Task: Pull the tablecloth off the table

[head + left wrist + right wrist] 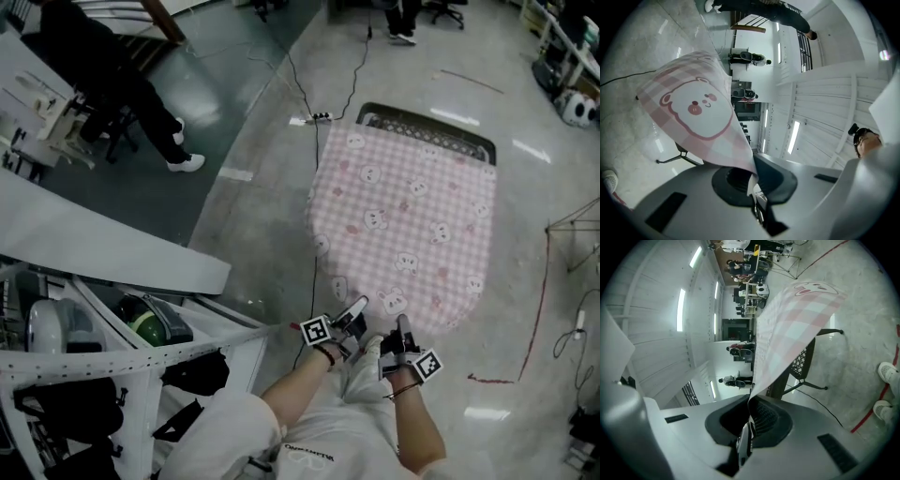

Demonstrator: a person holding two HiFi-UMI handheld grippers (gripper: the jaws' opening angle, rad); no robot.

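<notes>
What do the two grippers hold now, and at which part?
The left gripper and the right gripper each pinch the pink checked tablecloth at its near edge.

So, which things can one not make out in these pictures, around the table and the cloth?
Top of the table: head view, the tablecloth covers it; only the far rim shows.
Cloth's near hem: head view, the left tongs and right tongs hide where it is gripped.
A person at upper left: head view, cut off by the top edge.

Pink checked tablecloth point(403, 225) (bear print) — draped over mesh table point(422, 125).
</notes>
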